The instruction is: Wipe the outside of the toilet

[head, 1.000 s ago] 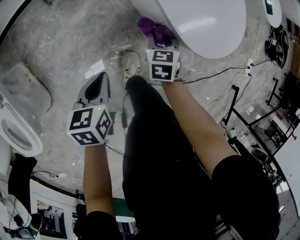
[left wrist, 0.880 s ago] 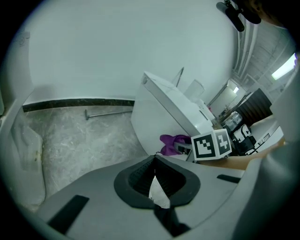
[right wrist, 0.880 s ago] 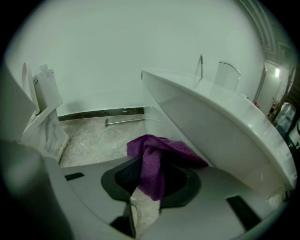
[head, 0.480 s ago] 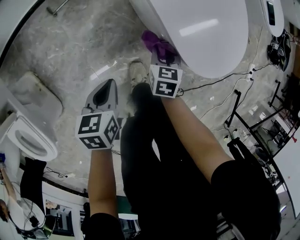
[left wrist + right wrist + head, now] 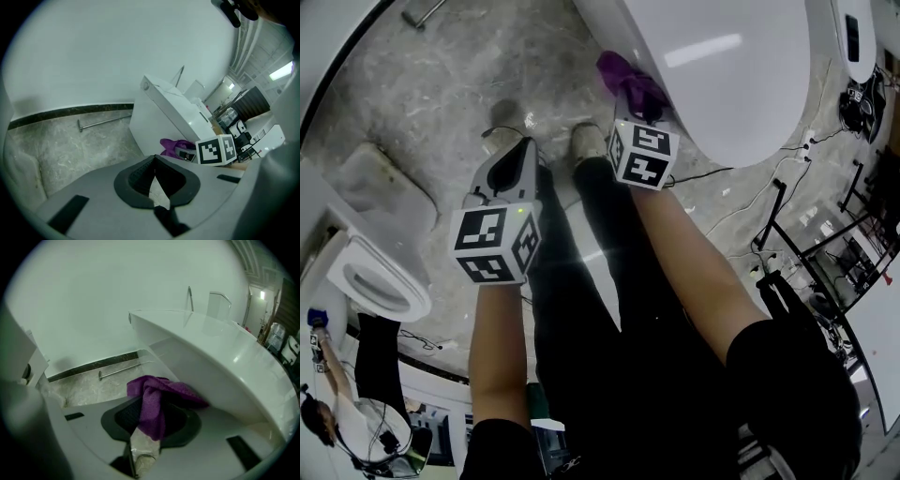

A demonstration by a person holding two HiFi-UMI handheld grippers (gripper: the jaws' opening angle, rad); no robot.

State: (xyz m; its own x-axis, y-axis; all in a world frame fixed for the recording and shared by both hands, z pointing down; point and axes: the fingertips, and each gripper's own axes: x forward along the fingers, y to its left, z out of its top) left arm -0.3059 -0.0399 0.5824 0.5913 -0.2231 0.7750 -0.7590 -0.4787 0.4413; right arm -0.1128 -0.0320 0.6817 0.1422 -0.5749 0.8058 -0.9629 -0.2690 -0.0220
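Nearby, a second toilet (image 5: 370,281) stands at the floor's (image 5: 441,94) left edge, a metal rod (image 5: 422,14) lies by the far wall, and cables (image 5: 731,171) trail right of the person's legs. Bare marble floor lies open between the two bowls. The right hand-held gripper (image 5: 633,98) is clamped on the purple cloth (image 5: 628,77), which lies against the white toilet's (image 5: 722,66) outer side below its rim. The left hand-held gripper (image 5: 523,148) hangs over the floor, jaws together and empty.
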